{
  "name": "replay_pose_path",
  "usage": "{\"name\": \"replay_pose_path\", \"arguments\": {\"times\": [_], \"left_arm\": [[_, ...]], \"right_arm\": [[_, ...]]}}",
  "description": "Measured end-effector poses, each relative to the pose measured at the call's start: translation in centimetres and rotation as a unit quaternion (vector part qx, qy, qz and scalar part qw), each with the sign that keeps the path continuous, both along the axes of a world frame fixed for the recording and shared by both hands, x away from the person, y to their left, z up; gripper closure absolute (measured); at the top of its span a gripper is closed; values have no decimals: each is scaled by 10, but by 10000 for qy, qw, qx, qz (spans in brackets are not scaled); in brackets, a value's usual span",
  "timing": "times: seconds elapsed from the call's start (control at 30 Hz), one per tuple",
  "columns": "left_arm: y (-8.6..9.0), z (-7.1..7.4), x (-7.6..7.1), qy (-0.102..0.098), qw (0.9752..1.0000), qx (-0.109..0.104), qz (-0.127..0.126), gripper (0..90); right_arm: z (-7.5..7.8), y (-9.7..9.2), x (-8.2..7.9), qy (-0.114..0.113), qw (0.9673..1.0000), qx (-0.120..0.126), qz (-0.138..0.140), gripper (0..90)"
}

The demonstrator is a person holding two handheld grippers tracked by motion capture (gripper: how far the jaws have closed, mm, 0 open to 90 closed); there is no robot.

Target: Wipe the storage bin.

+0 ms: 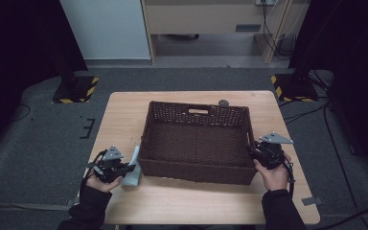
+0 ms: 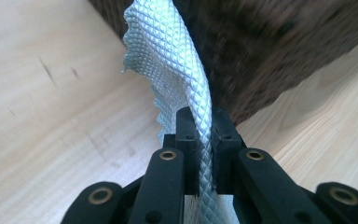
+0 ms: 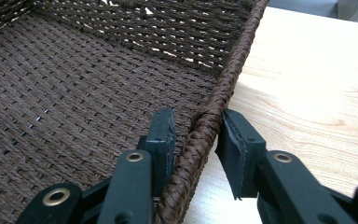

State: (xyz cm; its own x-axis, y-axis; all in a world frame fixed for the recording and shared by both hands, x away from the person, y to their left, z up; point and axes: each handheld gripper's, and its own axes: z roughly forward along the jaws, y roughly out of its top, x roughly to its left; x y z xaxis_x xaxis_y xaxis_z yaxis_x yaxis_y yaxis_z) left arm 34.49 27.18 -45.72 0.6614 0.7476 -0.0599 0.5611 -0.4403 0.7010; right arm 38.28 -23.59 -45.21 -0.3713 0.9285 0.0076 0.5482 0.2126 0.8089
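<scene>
A brown woven basket (image 1: 191, 170) stands in the middle of a light wooden table (image 1: 124, 115), with nothing inside it. My left gripper (image 1: 129, 168) is by the basket's near left corner, shut on a pale blue-grey cloth (image 1: 135, 155). In the left gripper view the diamond-textured cloth (image 2: 168, 51) rises from between my jaws (image 2: 204, 114), with the basket wall (image 2: 270, 46) right behind it. My right gripper (image 1: 252, 151) is at the basket's right side. In the right gripper view it (image 3: 196, 116) straddles the braided rim (image 3: 235, 65), one pad inside and one outside, pressed on it.
A small dark round thing (image 1: 224, 102) lies at the table's far edge behind the basket. A grey tape strip (image 1: 312, 201) sits at the near right corner. On the floor beyond, two stand bases (image 1: 75, 89) with yellow-black stripes flank the table.
</scene>
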Motion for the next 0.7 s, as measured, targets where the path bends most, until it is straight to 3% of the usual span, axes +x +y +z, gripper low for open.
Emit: {"name": "replay_pose_path", "arguments": {"times": [0.13,0.23,0.33,0.47,0.53,0.63,0.7], "left_arm": [[-1,24,-9,-239,9997,13,-77,836],[-5,31,-15,-270,9996,70,-109,836],[-8,21,-16,-175,9998,75,-107,835],[-7,-11,-13,160,9999,-13,-23,835],[-7,-21,-10,337,9993,144,30,835],[-3,-20,-10,368,9992,60,122,835],[-2,-12,-12,236,9996,-49,124,835]], "right_arm": [[0,-1,1,30,10000,-25,58,660],[0,-1,1,17,10000,-20,50,662],[-1,-1,1,13,10000,33,44,663],[-1,-1,0,27,10000,61,31,663],[-1,-1,0,29,10000,66,43,663],[-1,-1,0,26,10000,71,38,663],[-1,-2,1,18,10000,76,45,663]]}}
